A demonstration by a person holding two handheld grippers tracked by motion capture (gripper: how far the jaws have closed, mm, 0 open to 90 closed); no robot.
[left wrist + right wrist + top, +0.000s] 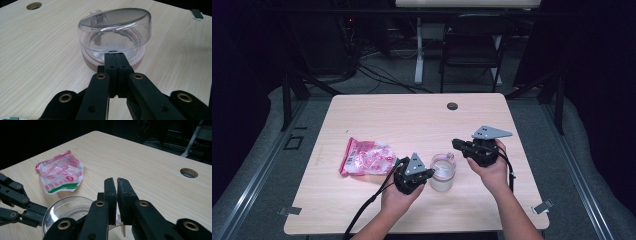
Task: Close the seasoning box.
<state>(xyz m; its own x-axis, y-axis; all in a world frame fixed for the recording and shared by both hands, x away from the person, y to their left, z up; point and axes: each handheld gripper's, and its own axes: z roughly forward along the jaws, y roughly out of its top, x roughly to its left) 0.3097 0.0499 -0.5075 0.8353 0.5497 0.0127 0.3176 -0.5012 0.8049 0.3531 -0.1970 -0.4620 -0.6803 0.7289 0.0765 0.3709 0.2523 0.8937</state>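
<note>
Two grippers are in your hands at the near side of the wooden table (377, 112), and between them stands a clear glass jar (442, 172) with a clear lid and a pale pinkish band round its lower part. Your left gripper (430, 172) reaches the jar from its left; in the left gripper view (115, 56) its jaws are clenched flat together with nothing between the pads, and their tips sit right at the jar's (113, 37) near wall, just above the pinkish band, though you cannot tell from these views whether they actually touch it. Your right gripper (455, 143) is held above and to the right of the jar, pointing left over the table; in the right gripper view (117, 187) its jaws stand almost together with only a thin slit between the pads, and nothing is pinched there. Below those jaws in that view you can see the jar's round lid (68, 211), and your left gripper's black linkage at the left edge. To the left of the jar, well apart from it, lies a crumpled pink and white plastic packet (364, 156), flat on the table.
</note>
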